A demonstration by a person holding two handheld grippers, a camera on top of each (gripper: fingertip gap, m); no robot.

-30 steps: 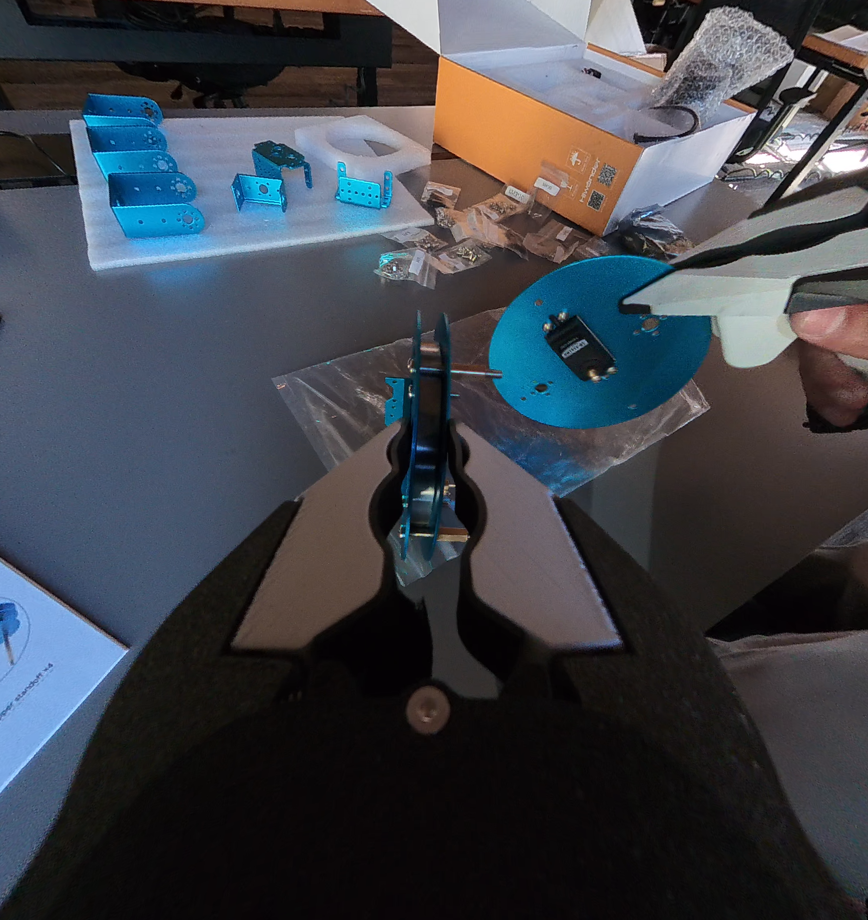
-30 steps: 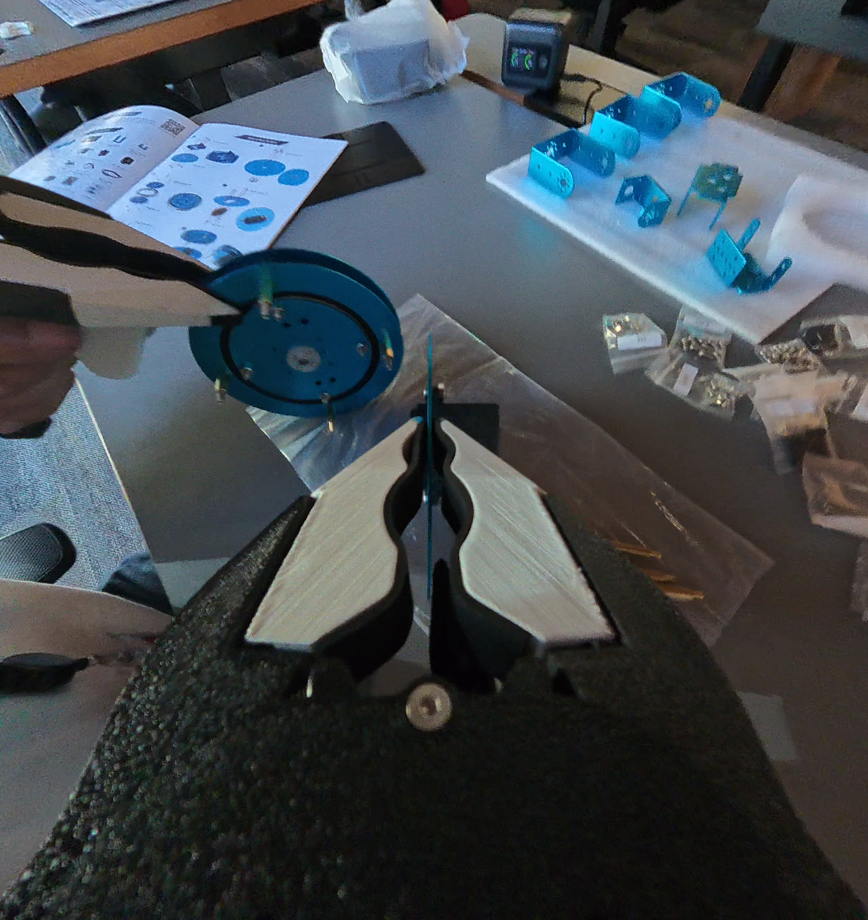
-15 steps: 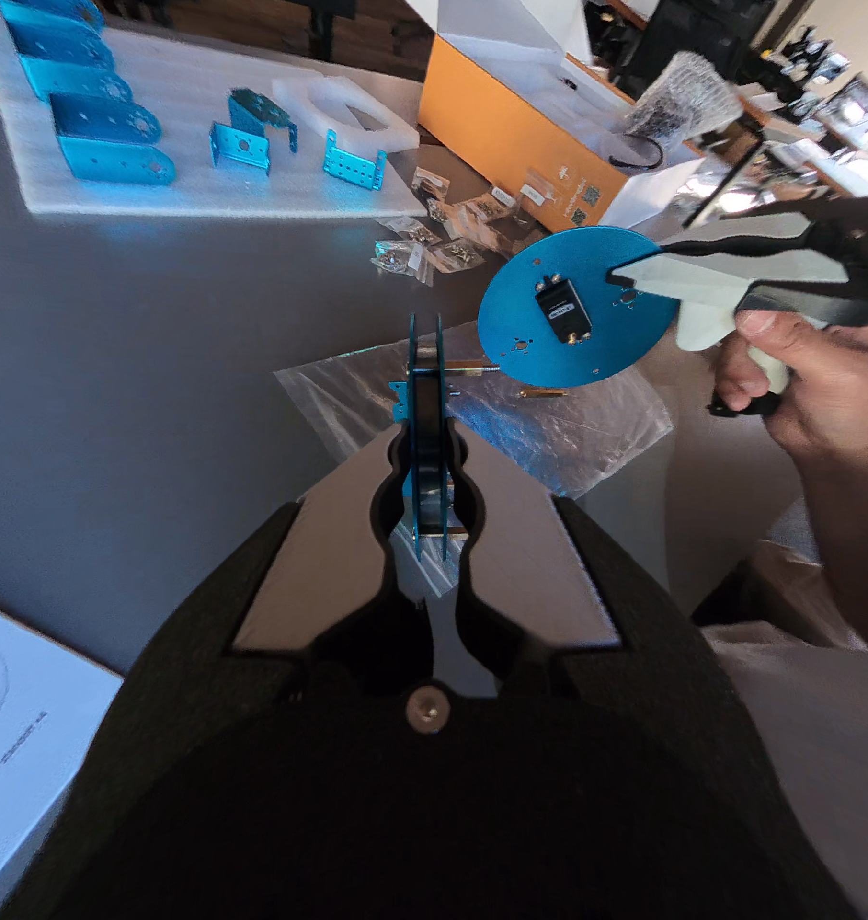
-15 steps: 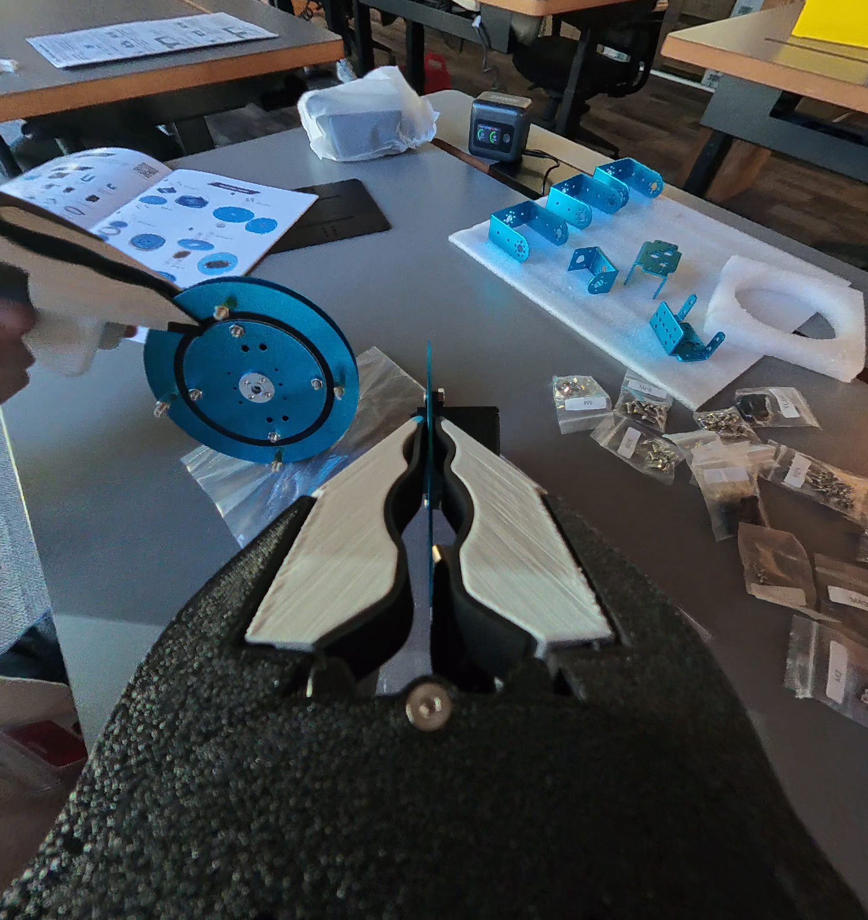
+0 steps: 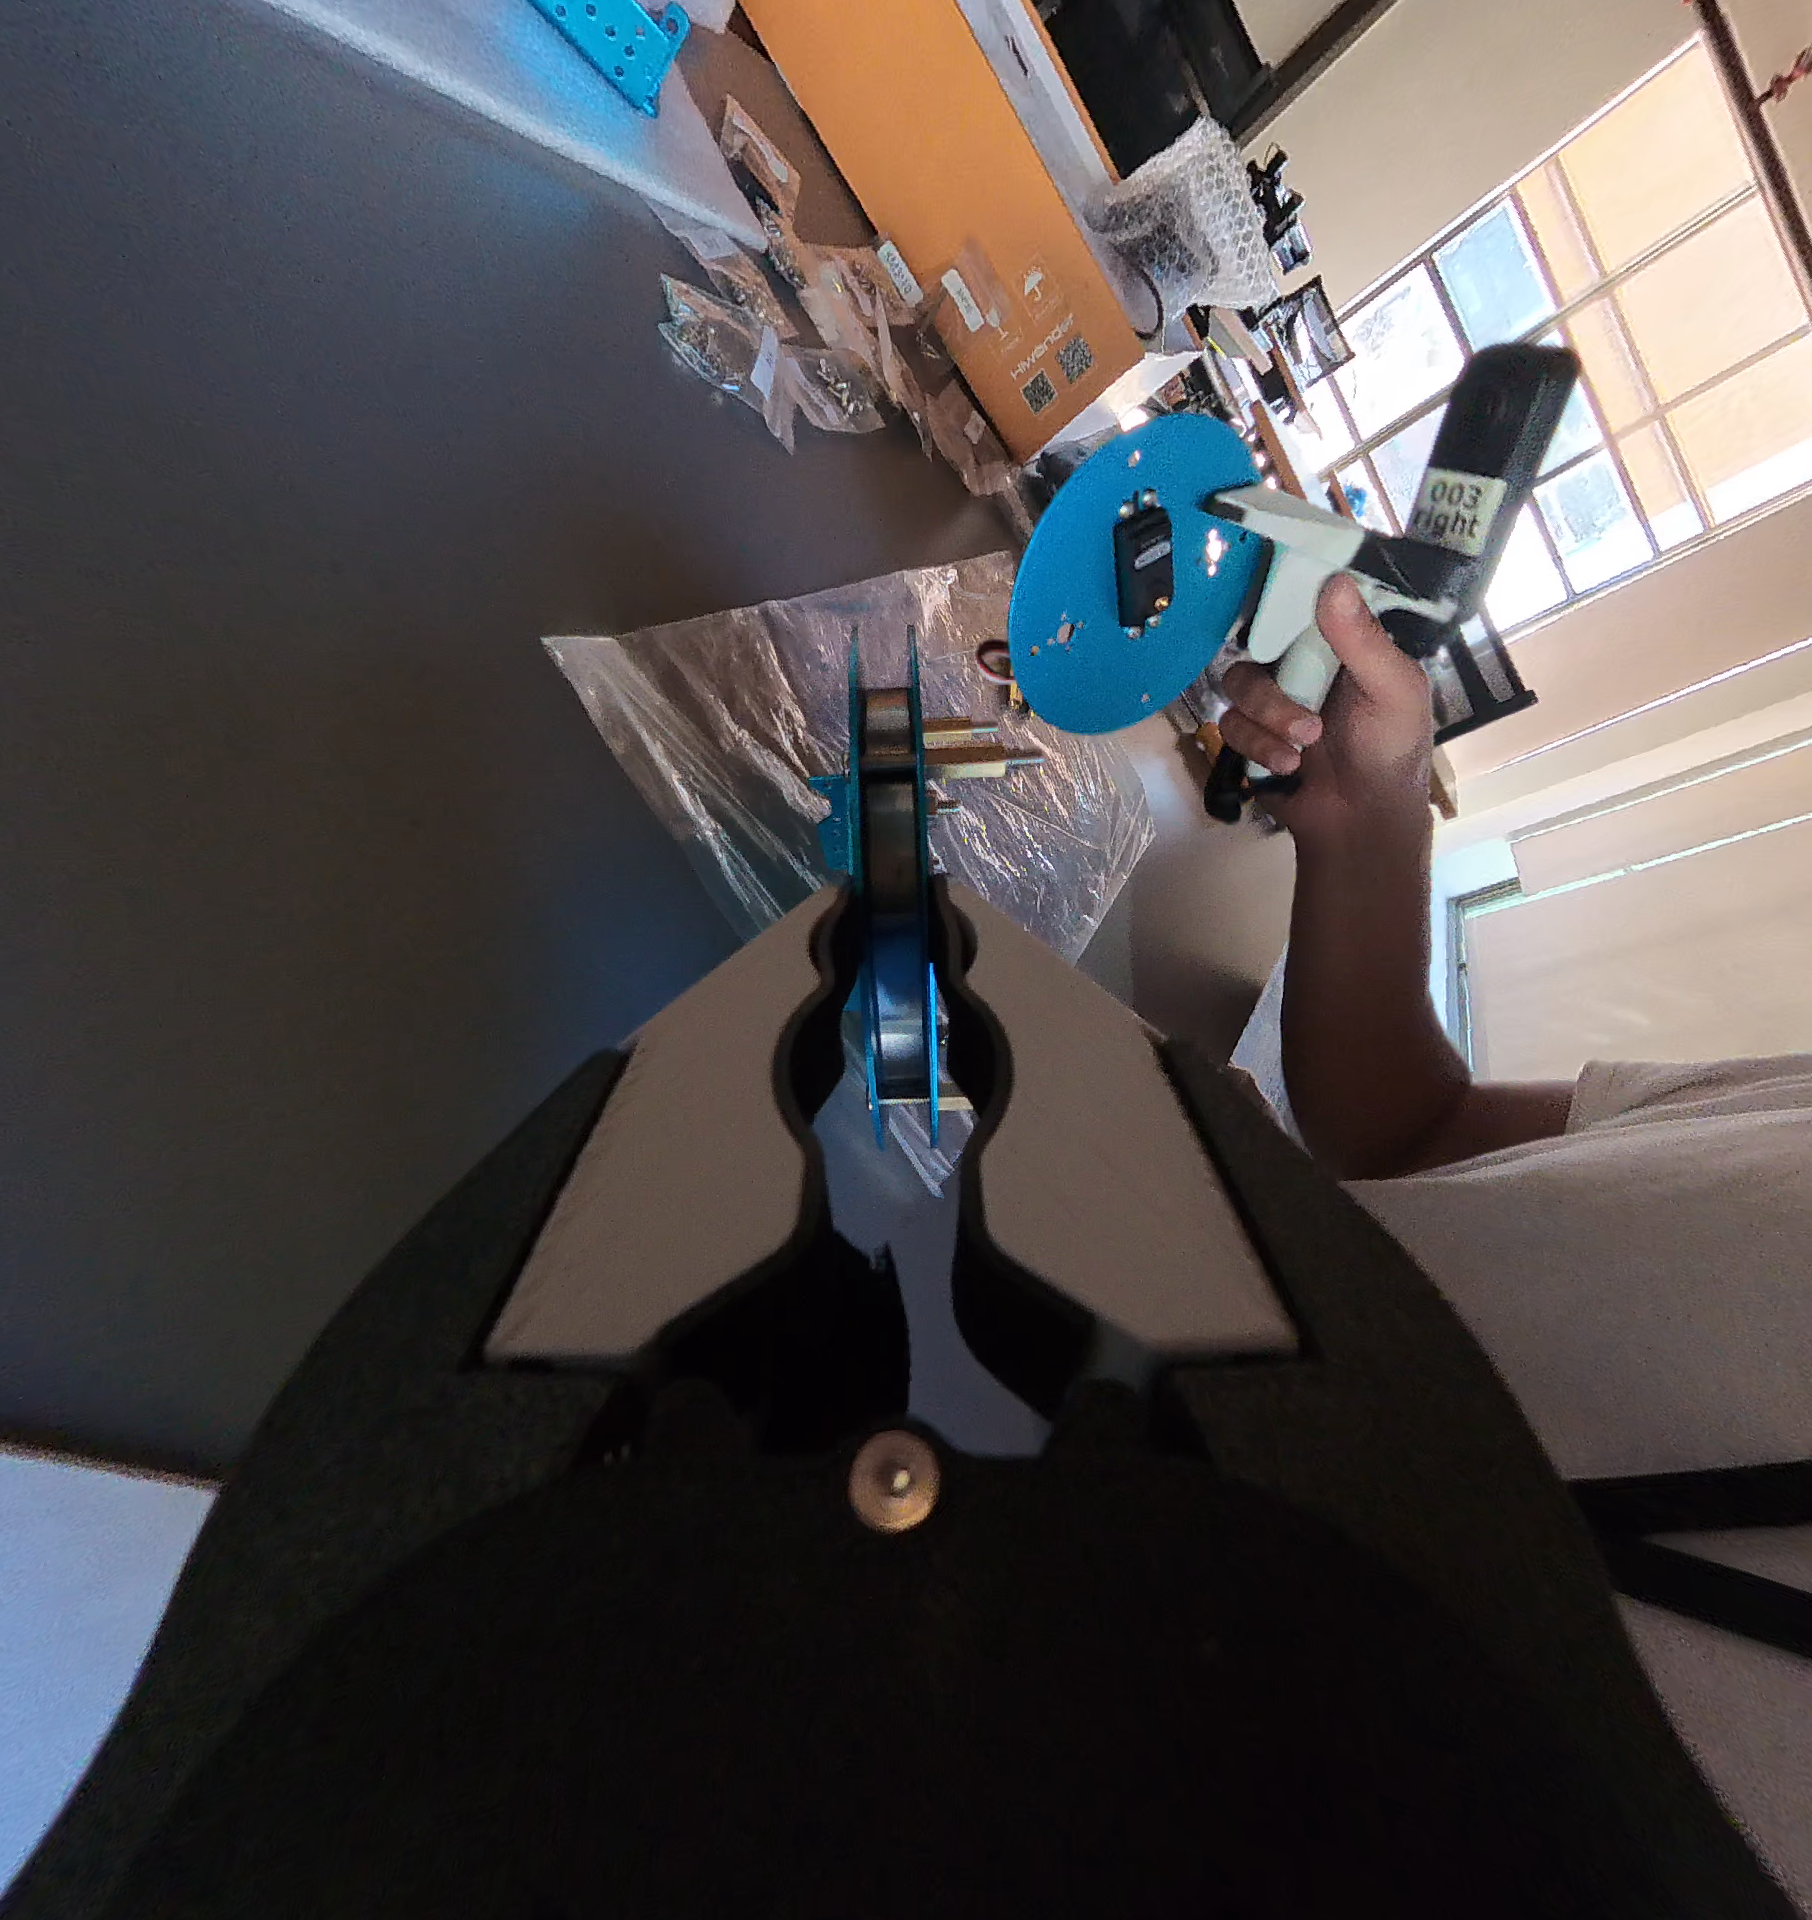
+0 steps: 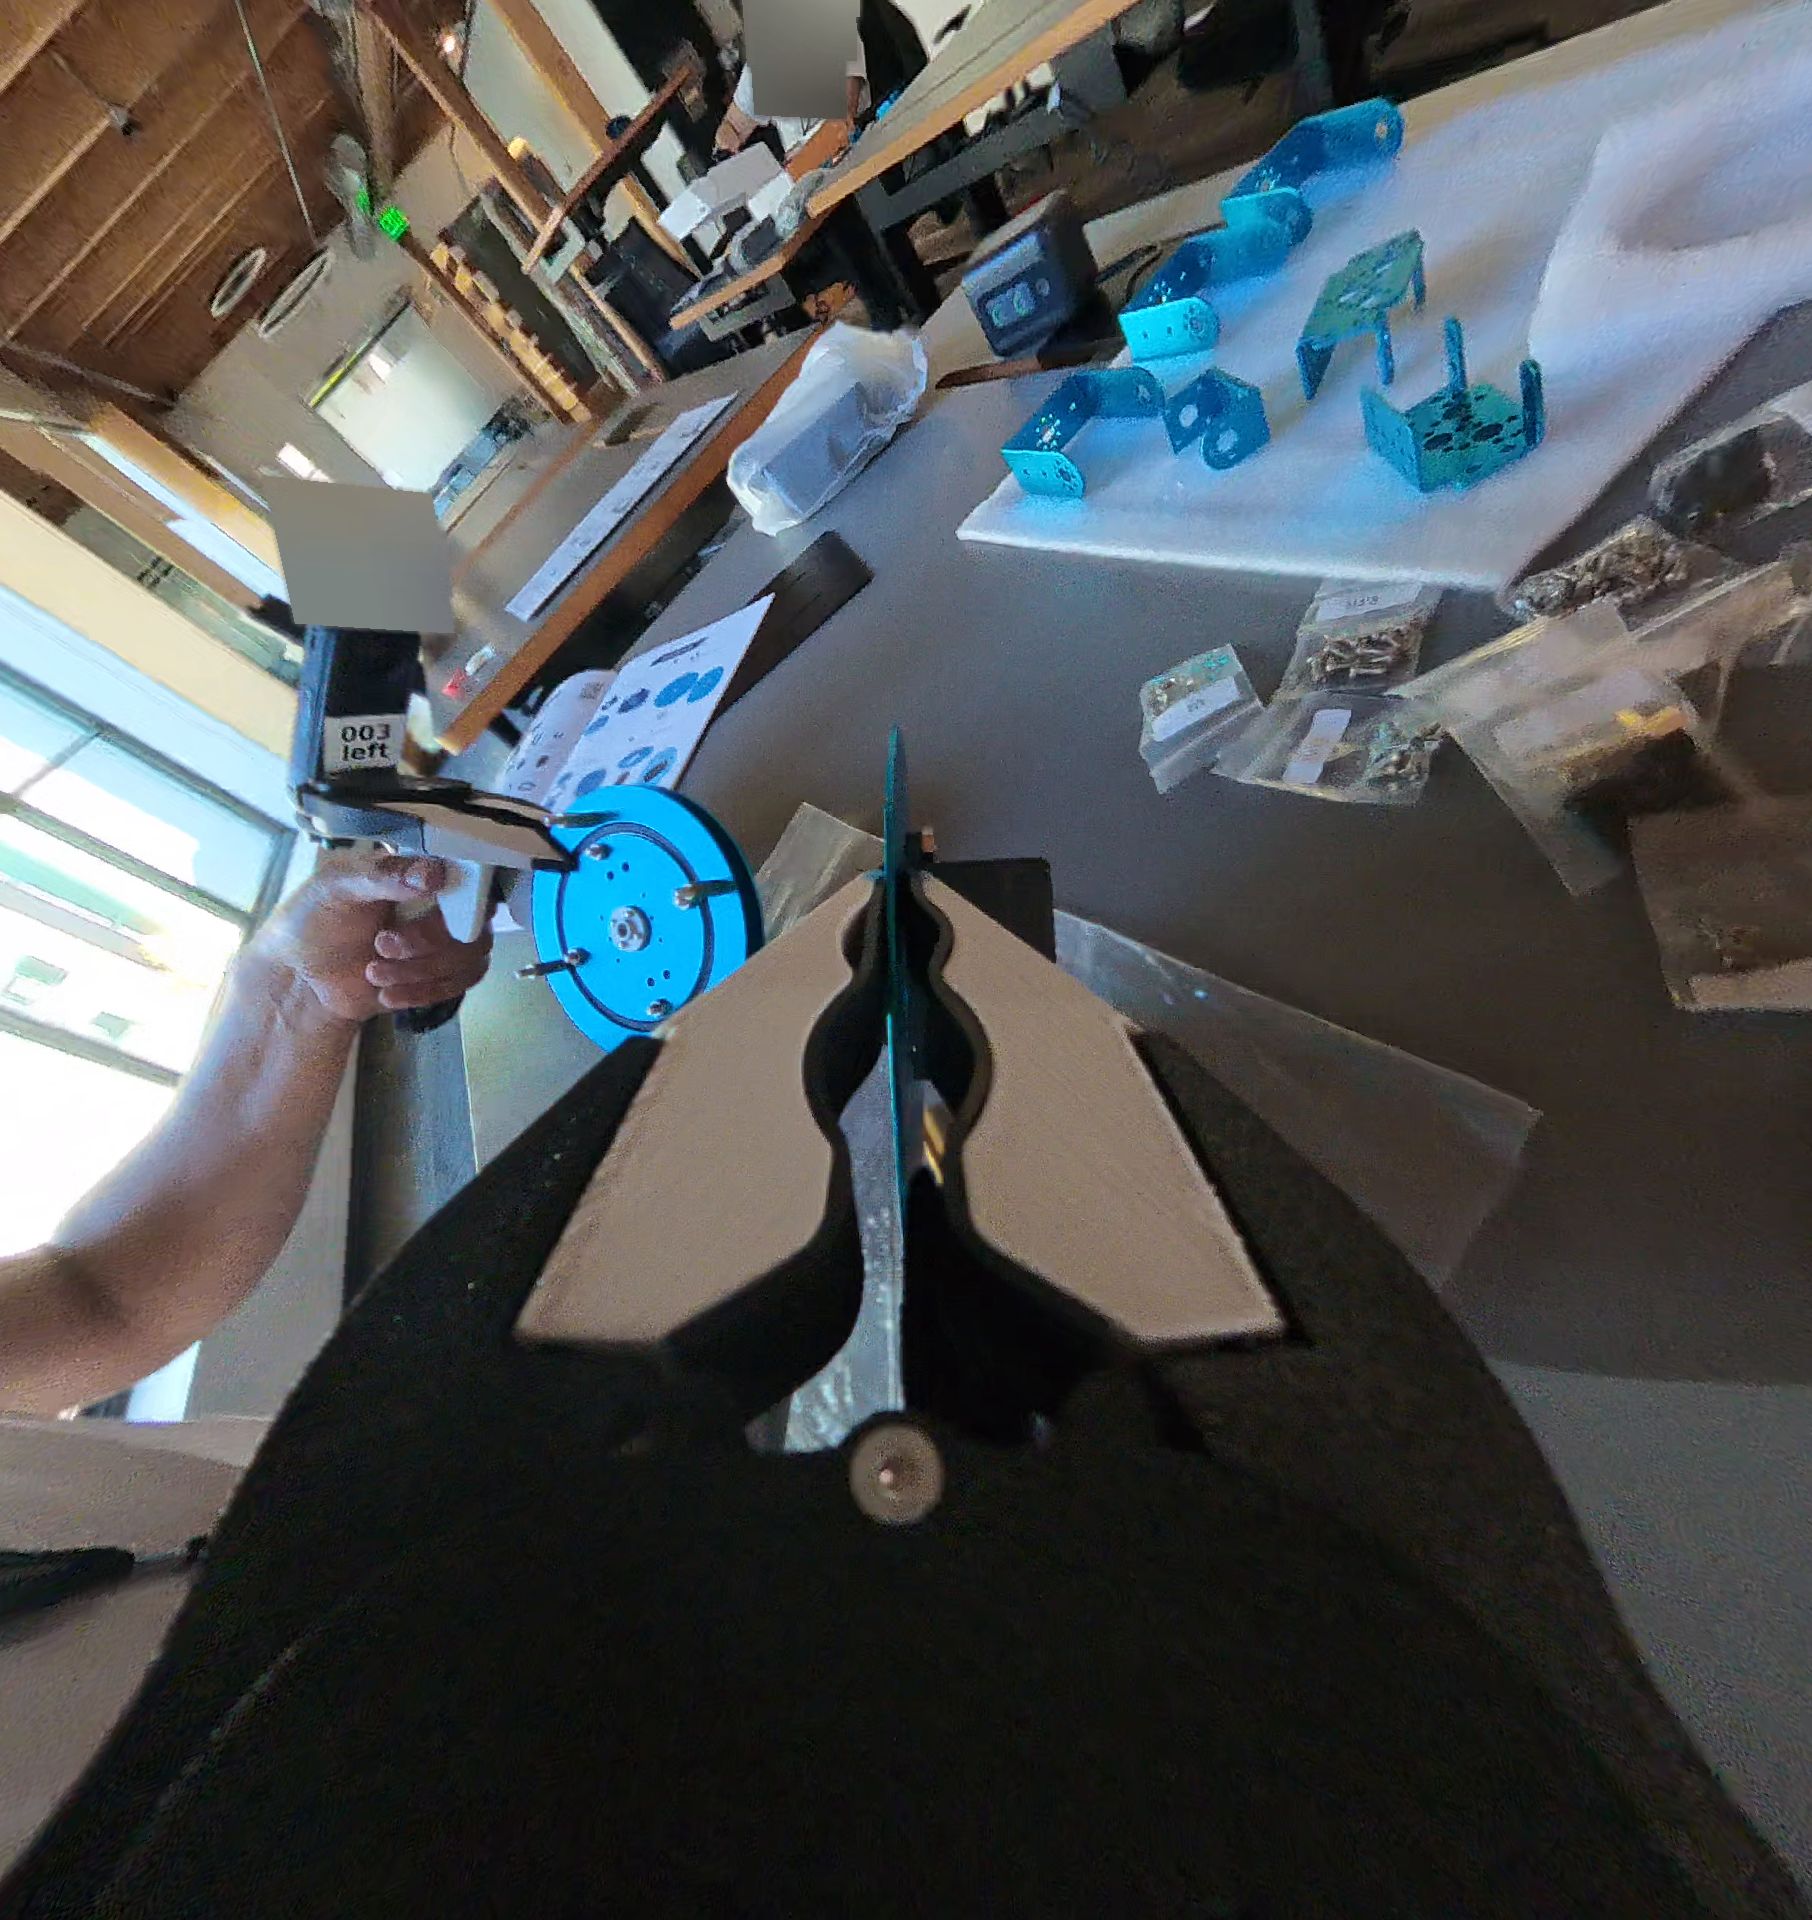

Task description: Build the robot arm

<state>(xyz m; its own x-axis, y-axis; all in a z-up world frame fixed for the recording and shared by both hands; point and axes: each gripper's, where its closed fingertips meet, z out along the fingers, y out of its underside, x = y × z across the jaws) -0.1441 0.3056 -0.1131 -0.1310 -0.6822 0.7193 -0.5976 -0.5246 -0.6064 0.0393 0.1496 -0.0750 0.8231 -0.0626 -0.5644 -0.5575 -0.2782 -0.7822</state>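
Observation:
My left gripper (image 5: 889,896) is shut on a blue double-disc assembly (image 5: 886,821) with brass standoffs, seen edge-on above a clear plastic bag (image 5: 715,707). The right wrist view shows this assembly (image 6: 642,925) face-on, held by the left gripper (image 6: 561,847) in a hand. My right gripper (image 6: 897,883) is shut on the rim of a blue round plate (image 6: 894,821), seen edge-on. In the left wrist view that plate (image 5: 1089,644) carries a black servo (image 5: 1141,561) and hangs from the right gripper (image 5: 1226,507). The two blue parts face each other in the air, apart.
On the grey table (image 5: 310,623) lie several small bags of screws (image 6: 1338,707), an orange box (image 5: 943,177), a white foam sheet (image 6: 1245,520) with blue brackets (image 6: 1453,426), an open booklet (image 6: 663,686) and a black pad (image 6: 808,592). The table edge is near me. The grippers' ends are close to 25 cm from one another.
Both grippers have risen and rolled, so both views now sit tilted. The plate with the servo has drawn back to the right, farther from the double-disc assembly. Both grips stay shut.

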